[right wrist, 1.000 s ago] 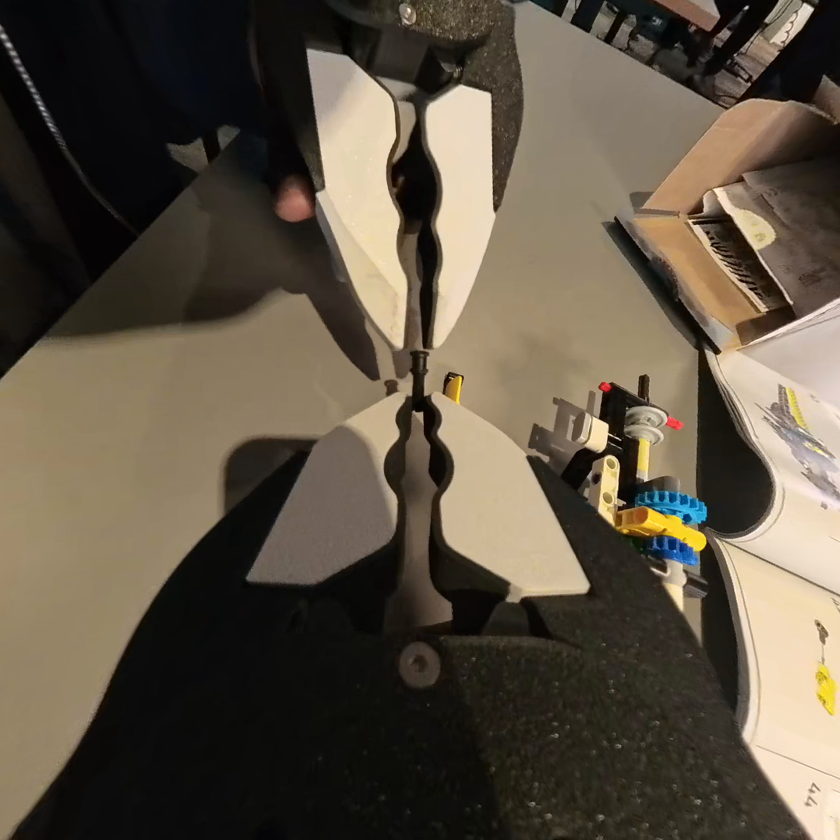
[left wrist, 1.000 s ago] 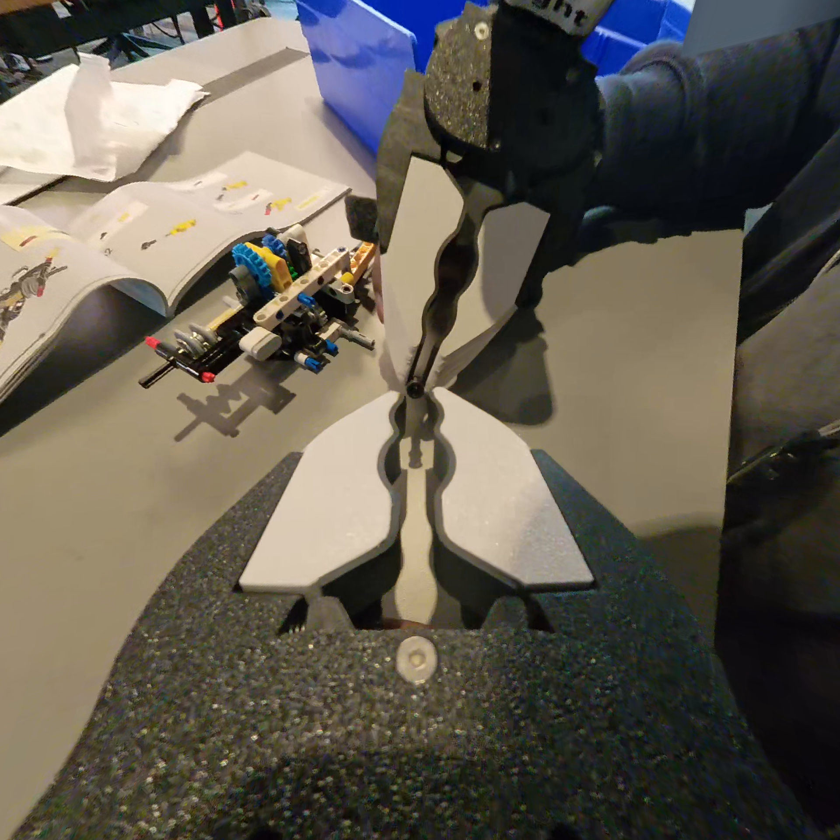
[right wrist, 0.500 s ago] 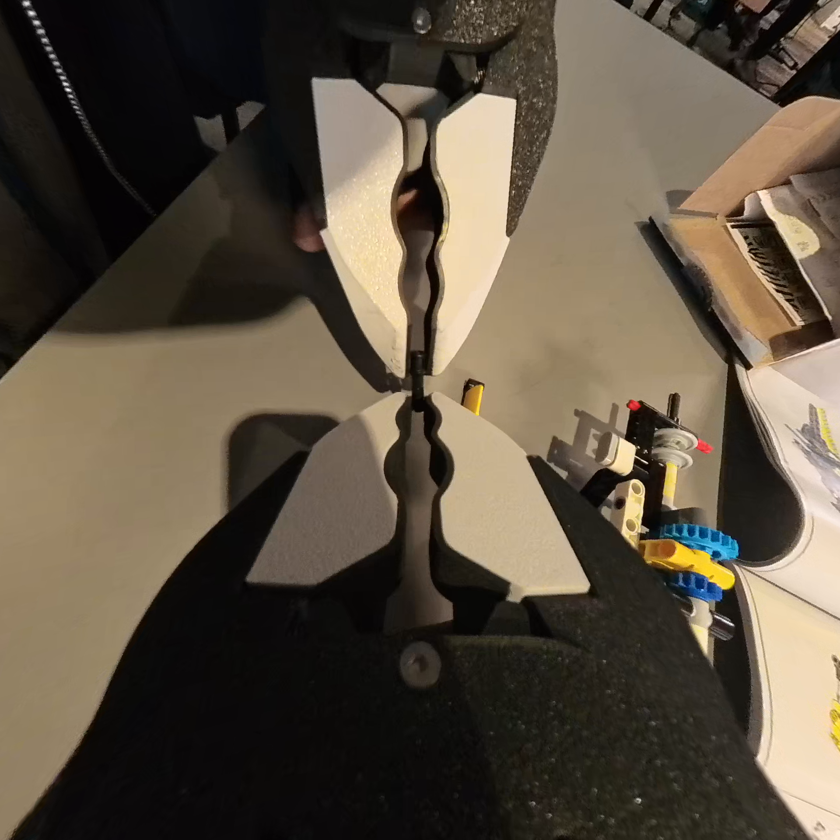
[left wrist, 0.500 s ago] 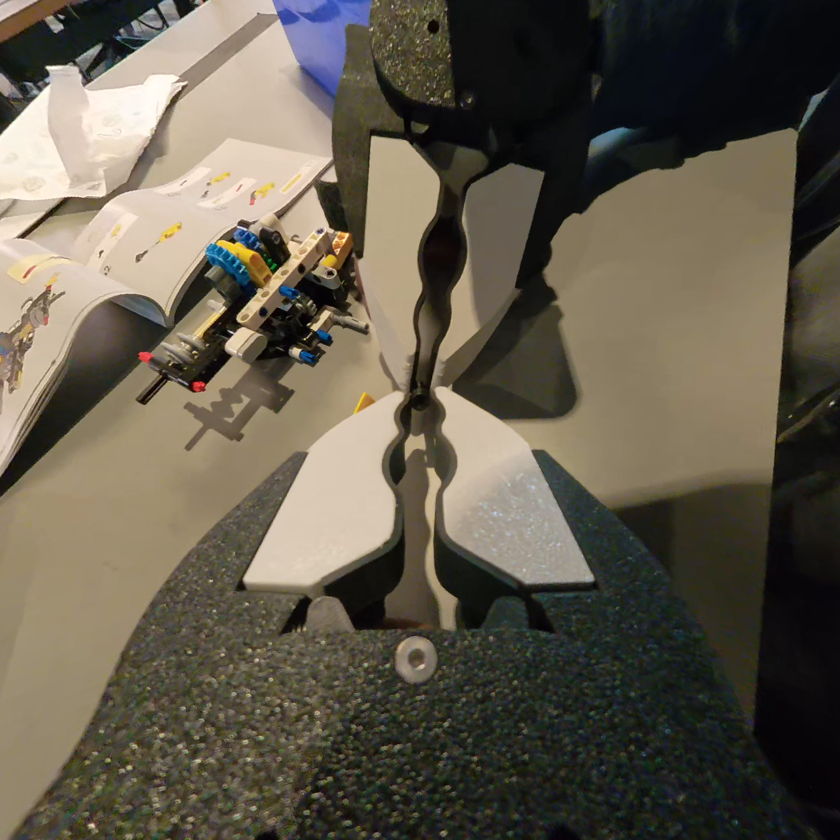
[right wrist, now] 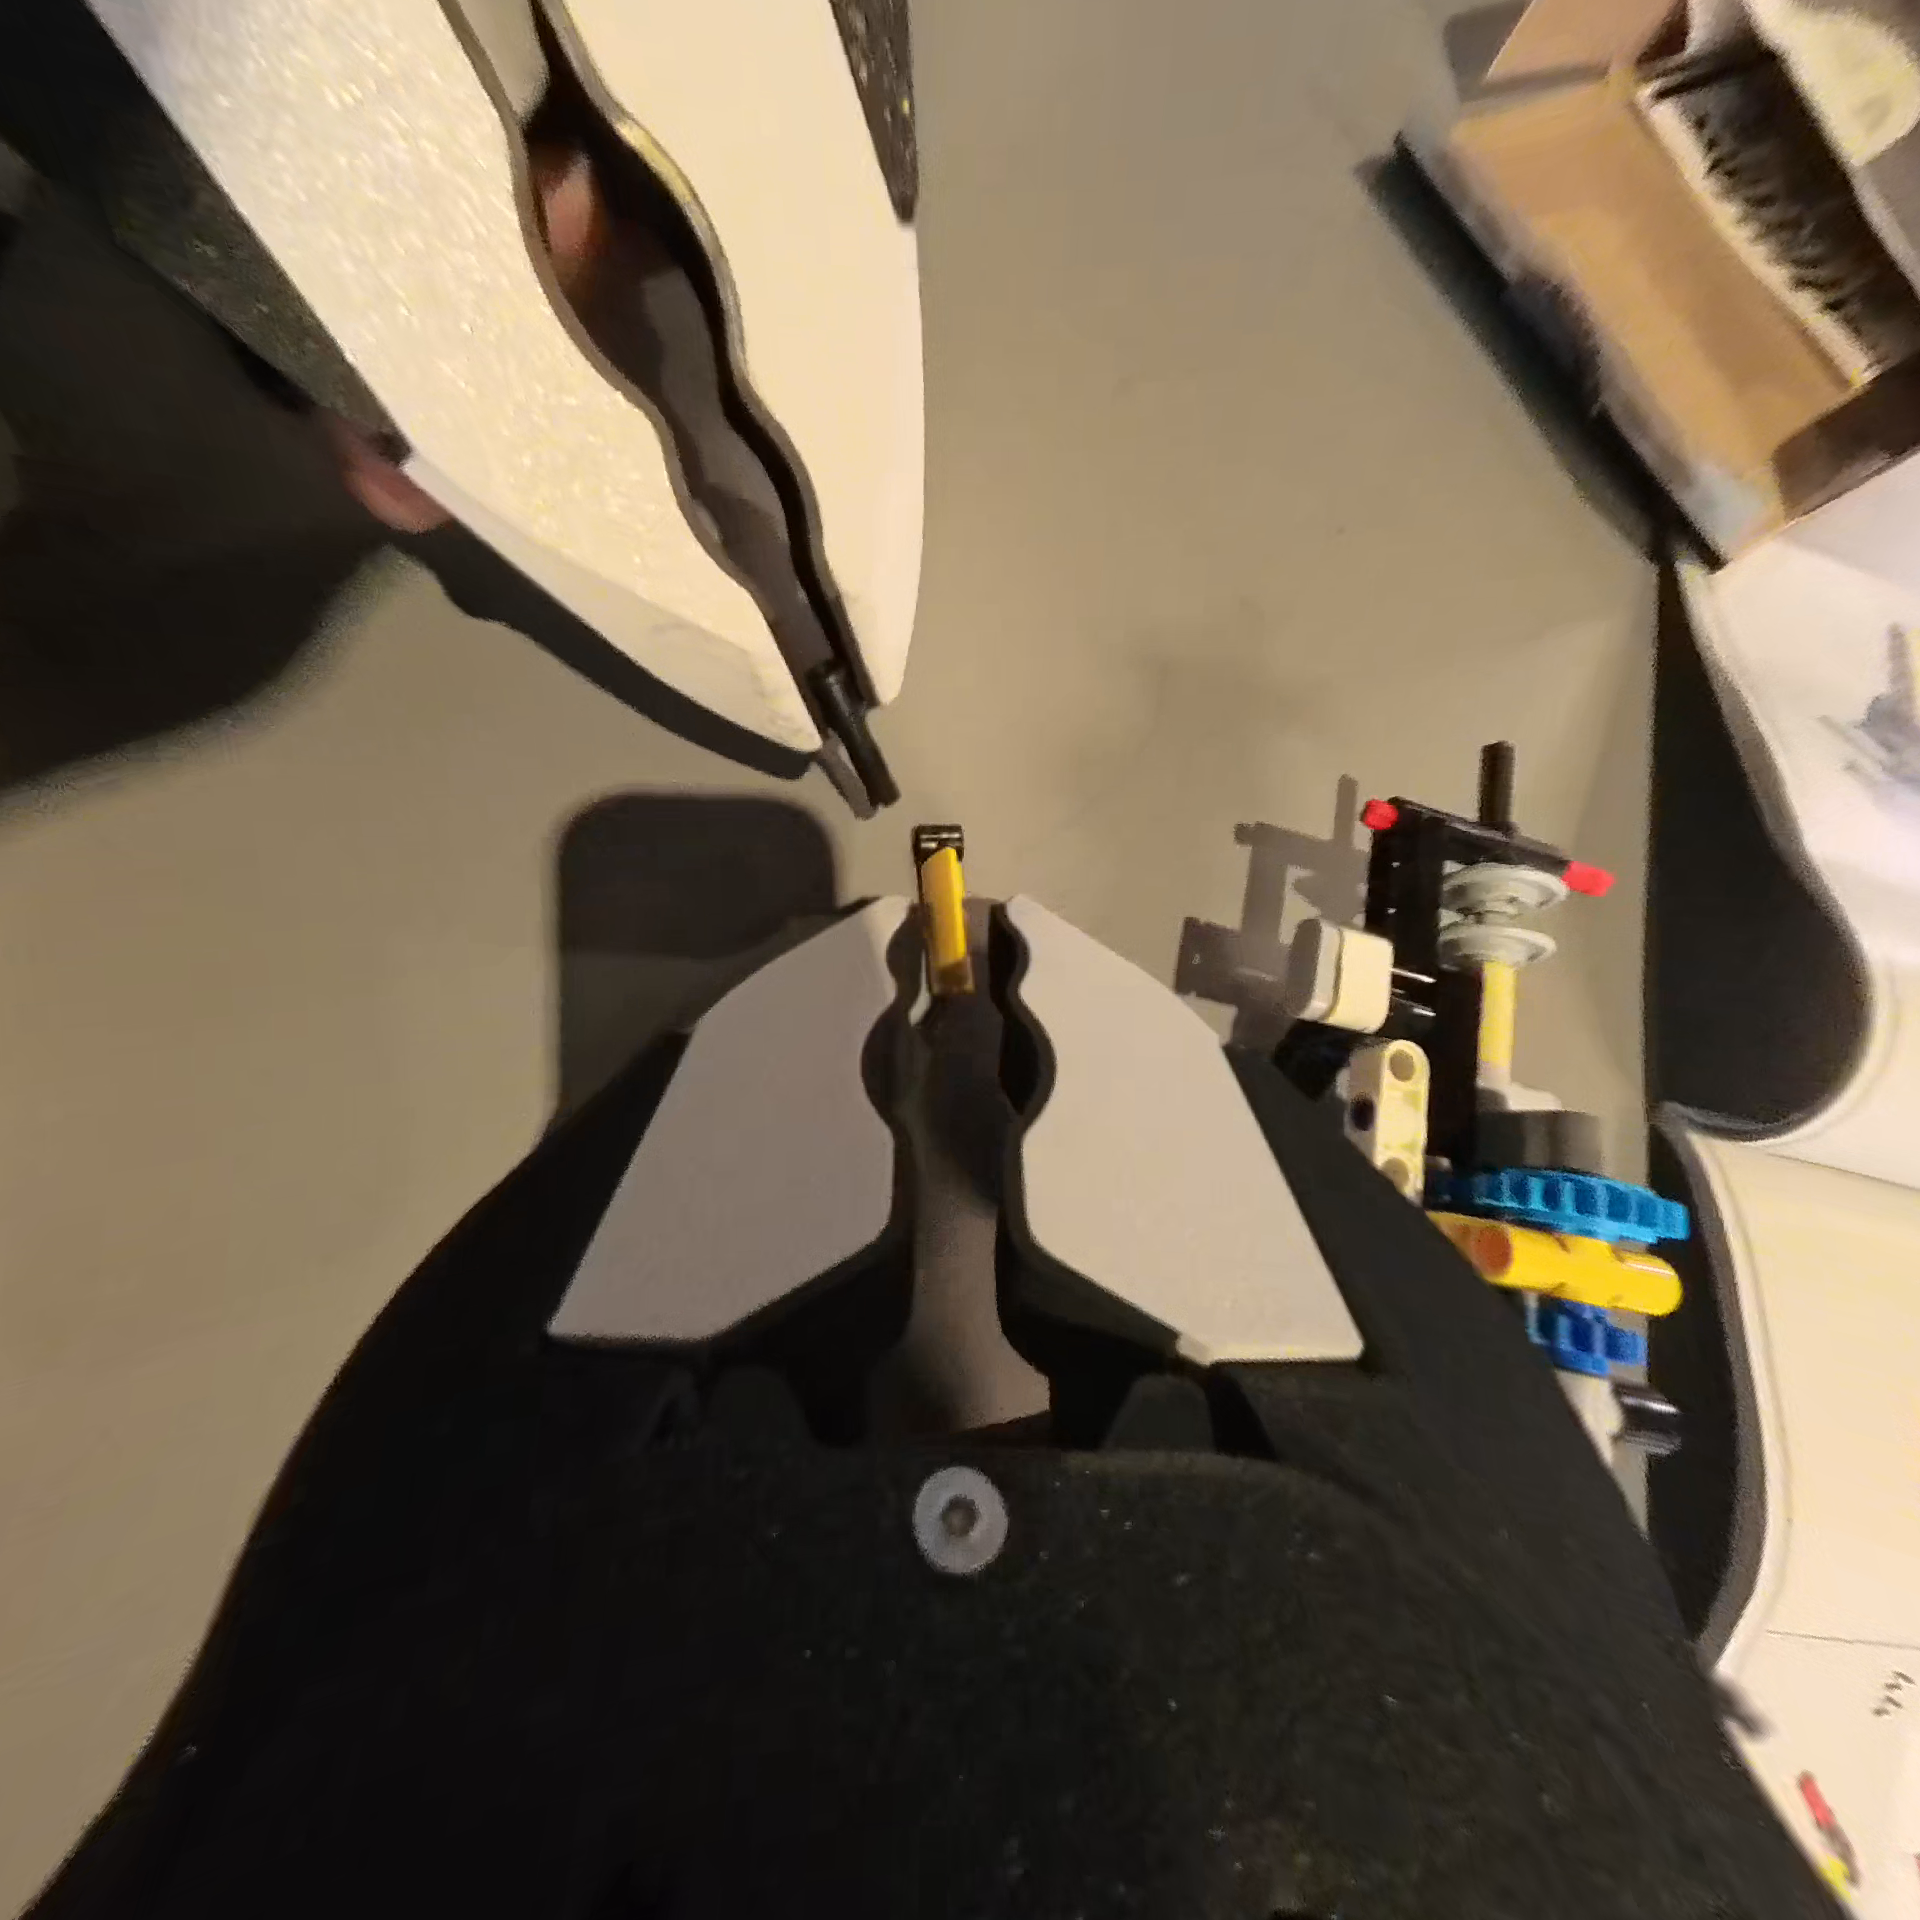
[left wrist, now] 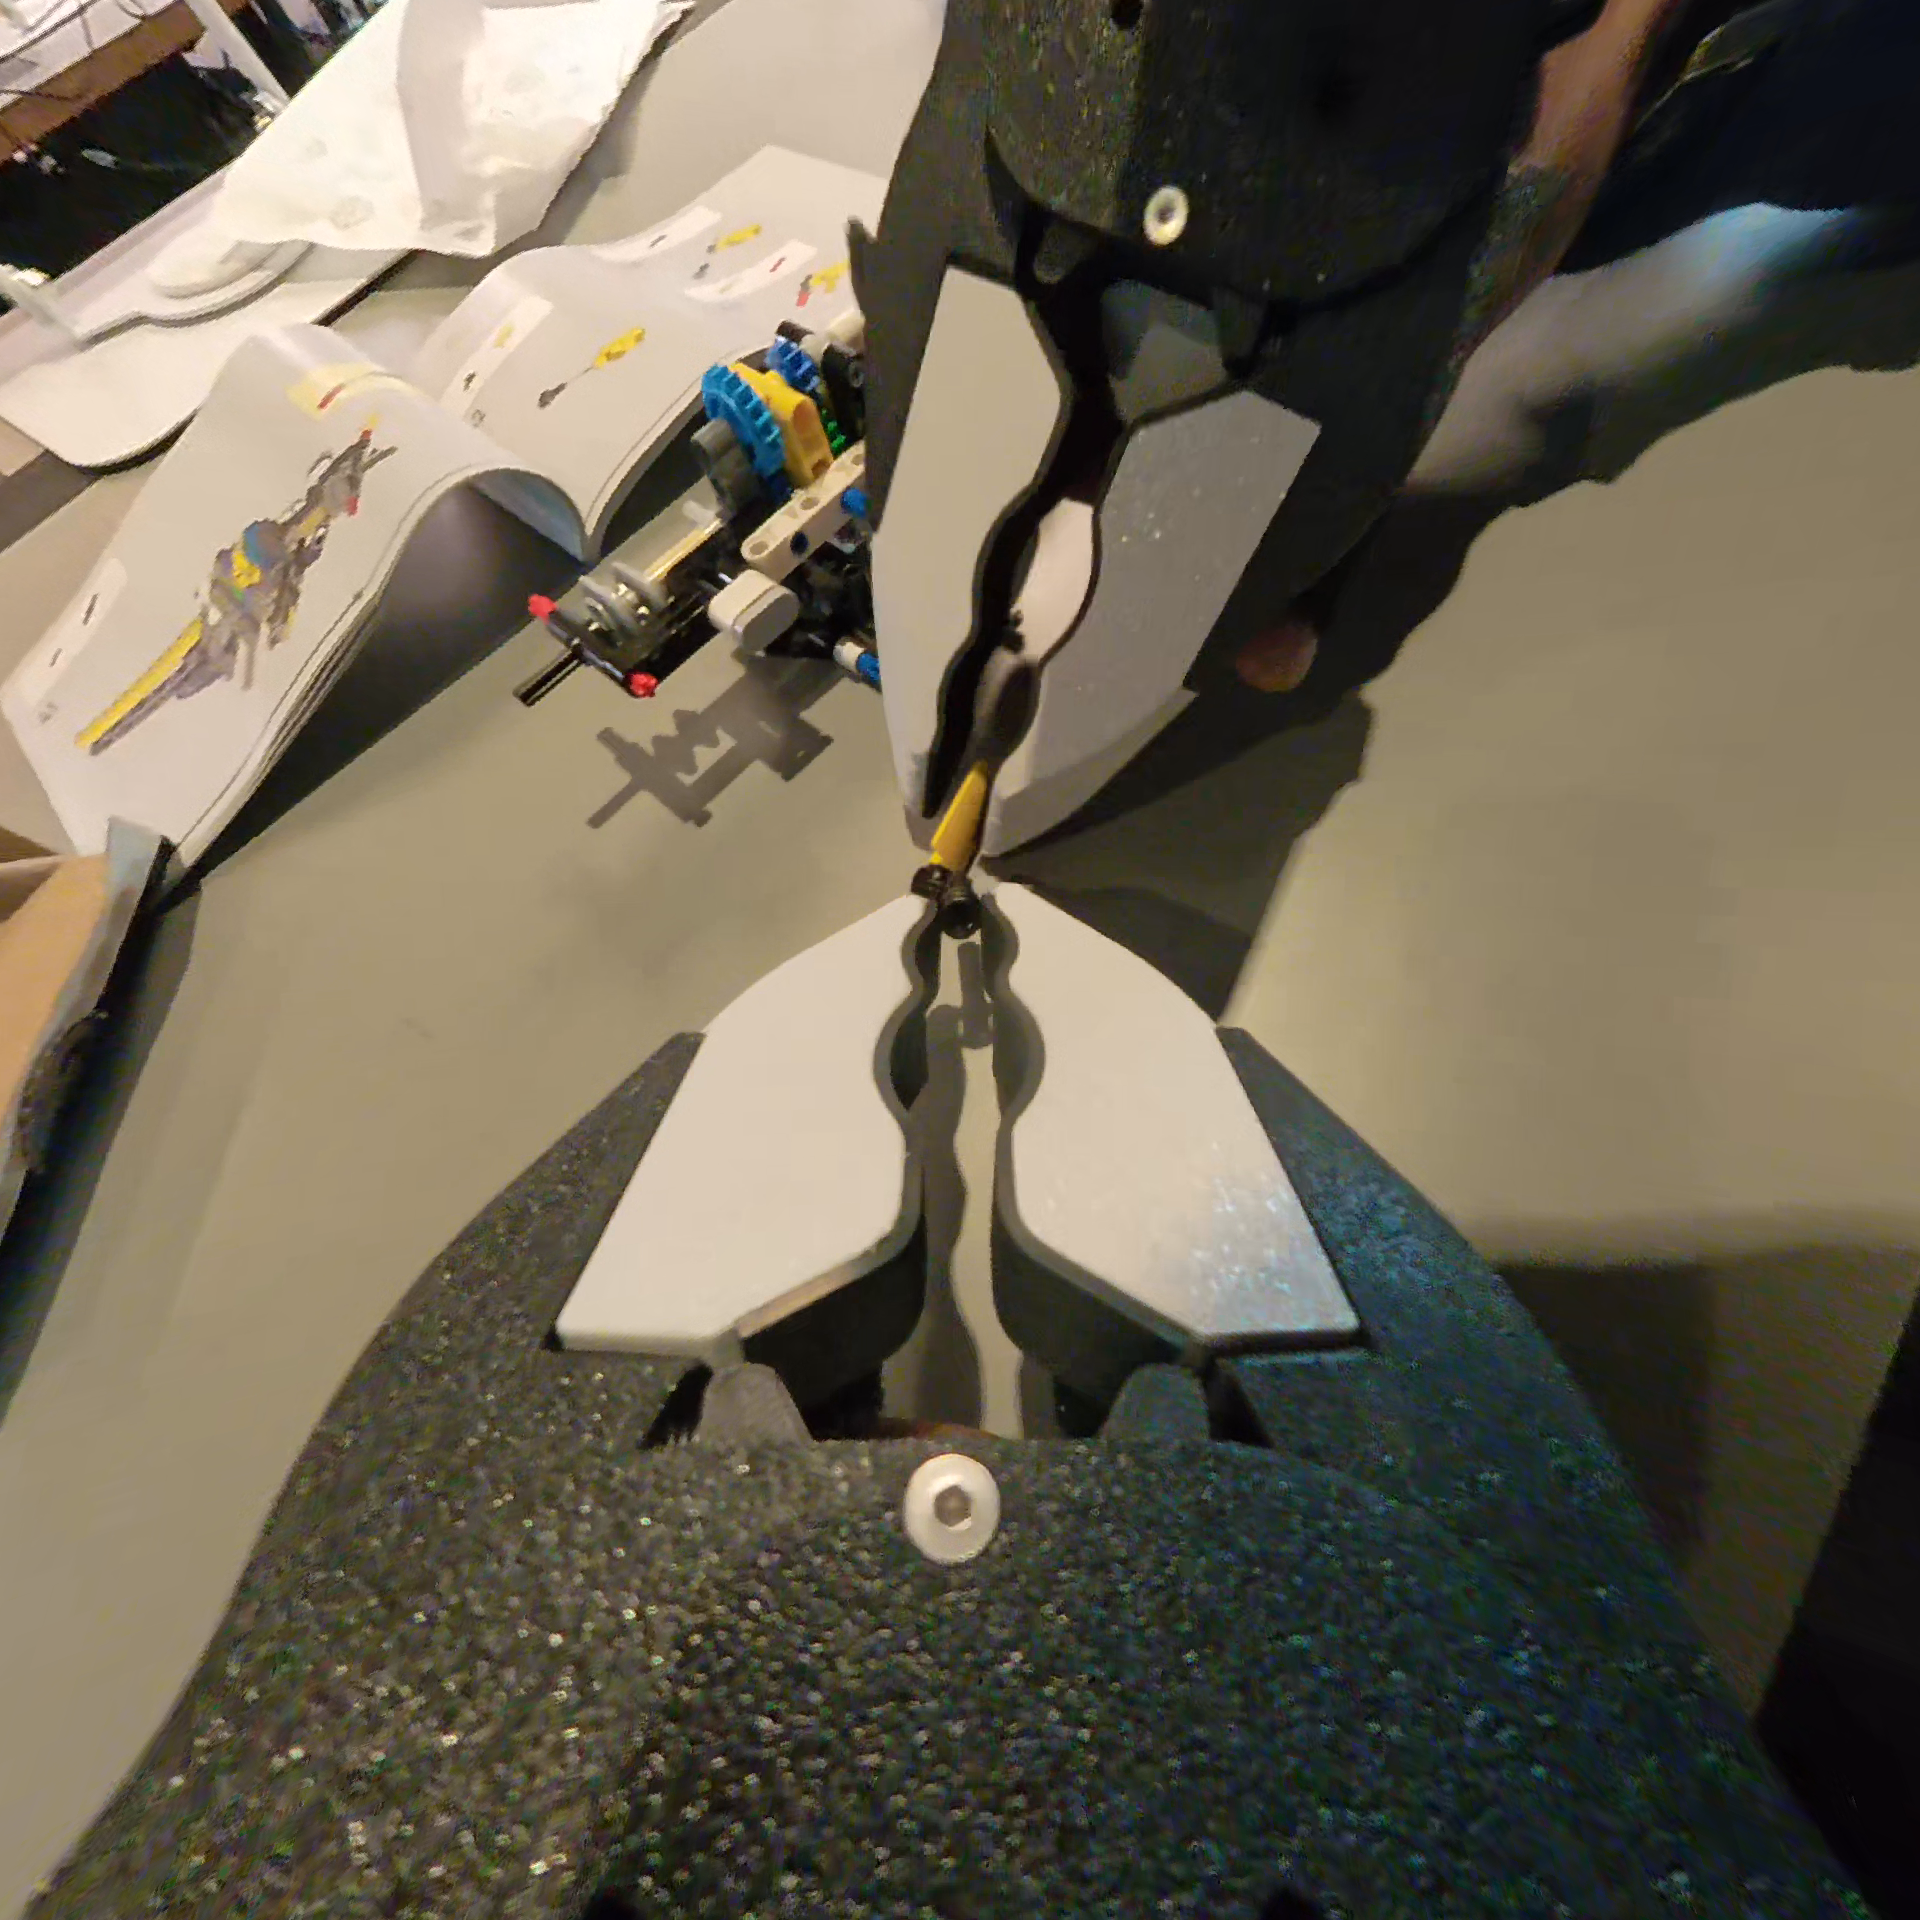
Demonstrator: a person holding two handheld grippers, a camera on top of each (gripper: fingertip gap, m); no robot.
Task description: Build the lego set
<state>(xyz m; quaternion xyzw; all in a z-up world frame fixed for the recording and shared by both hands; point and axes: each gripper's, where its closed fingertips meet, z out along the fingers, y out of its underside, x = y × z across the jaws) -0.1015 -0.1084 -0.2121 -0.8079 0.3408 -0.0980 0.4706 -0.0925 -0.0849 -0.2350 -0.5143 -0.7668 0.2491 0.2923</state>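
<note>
Left wrist view: the left gripper has its jaws closed down to a narrow slit, pinching a small black pin at the very tips. Facing it, the right gripper comes in from above, jaws likewise nearly together on a yellow piece whose lower end meets the black pin. Both parts are held above the grey table. The partly built lego model lies on the table to the left, just beside an open instruction booklet. A cardboard box edge shows at far left.

Right wrist view: the right gripper grips the yellow piece upright between its tips, a dark cap at its top. The left gripper holds the black pin, angled toward the yellow piece; a slight gap appears between them, though the frame is blurred. The lego model sits to the right, near the booklet and the box.
</note>
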